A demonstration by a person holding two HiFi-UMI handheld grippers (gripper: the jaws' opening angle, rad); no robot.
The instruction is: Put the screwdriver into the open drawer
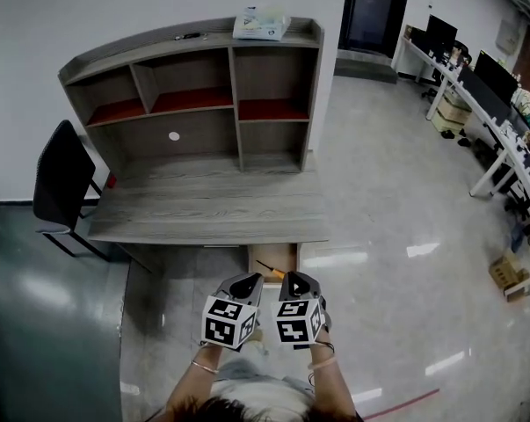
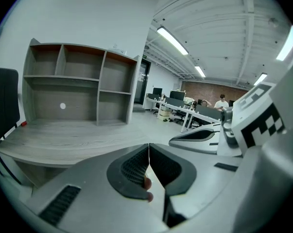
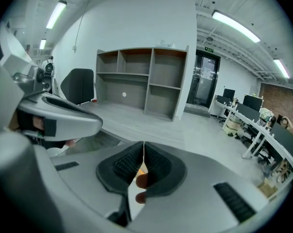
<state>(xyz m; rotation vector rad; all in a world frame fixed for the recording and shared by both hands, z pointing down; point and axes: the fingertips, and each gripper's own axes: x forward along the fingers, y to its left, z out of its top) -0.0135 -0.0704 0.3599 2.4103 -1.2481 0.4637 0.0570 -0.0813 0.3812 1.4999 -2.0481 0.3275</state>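
Note:
The screwdriver (image 1: 269,268), thin with a yellow-and-black handle, lies inside the open drawer (image 1: 291,255) under the front edge of the grey desk (image 1: 203,205). My left gripper (image 1: 245,282) and right gripper (image 1: 298,281) hang side by side just in front of the drawer, above the floor. Both are shut with nothing between the jaws. In the left gripper view the left gripper (image 2: 148,152) has its pads pressed together, and the right gripper (image 2: 199,135) shows beside it. In the right gripper view the right gripper (image 3: 143,152) is also closed, with the left gripper (image 3: 54,115) at its left.
A shelf hutch (image 1: 203,104) stands on the desk with a white box (image 1: 260,25) on top. A black chair (image 1: 62,183) is at the desk's left. Office desks with monitors (image 1: 493,95) line the right side; a cardboard box (image 1: 508,275) sits on the floor there.

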